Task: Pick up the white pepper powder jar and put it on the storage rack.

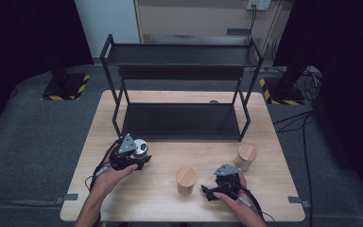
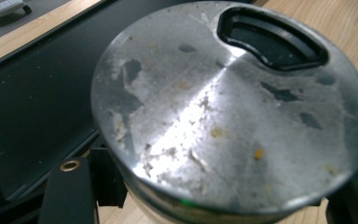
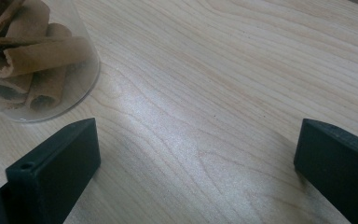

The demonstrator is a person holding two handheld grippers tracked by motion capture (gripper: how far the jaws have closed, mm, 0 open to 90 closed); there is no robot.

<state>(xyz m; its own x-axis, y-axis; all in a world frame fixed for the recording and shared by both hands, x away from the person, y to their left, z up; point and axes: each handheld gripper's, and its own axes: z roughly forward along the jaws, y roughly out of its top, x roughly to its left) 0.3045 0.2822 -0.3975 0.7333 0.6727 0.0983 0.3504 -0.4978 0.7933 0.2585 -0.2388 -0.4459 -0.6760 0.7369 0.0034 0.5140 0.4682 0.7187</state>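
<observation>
My left gripper [image 1: 139, 157] is shut on a jar with a scratched metal lid [image 2: 228, 107] that has a black pour opening [image 2: 272, 39]. The same jar [image 1: 142, 147] hangs just in front of the black rack's lower shelf [image 1: 179, 120]. Its black fingers [image 2: 70, 186] flank the jar's body below the lid. Toward the table's near edge, my right gripper [image 1: 211, 191] is open, its jaws wide apart over bare wood [image 3: 196, 158]. A glass jar of cinnamon sticks [image 3: 32, 60] stands just past its left jaw, apart from it.
Two jars with wooden lids stand on the table, one in the middle front [image 1: 186, 179] and one to the right [image 1: 246, 156]. The two-tier black rack [image 1: 182, 54] fills the table's far half. Cables trail over the floor at right [image 1: 307, 123].
</observation>
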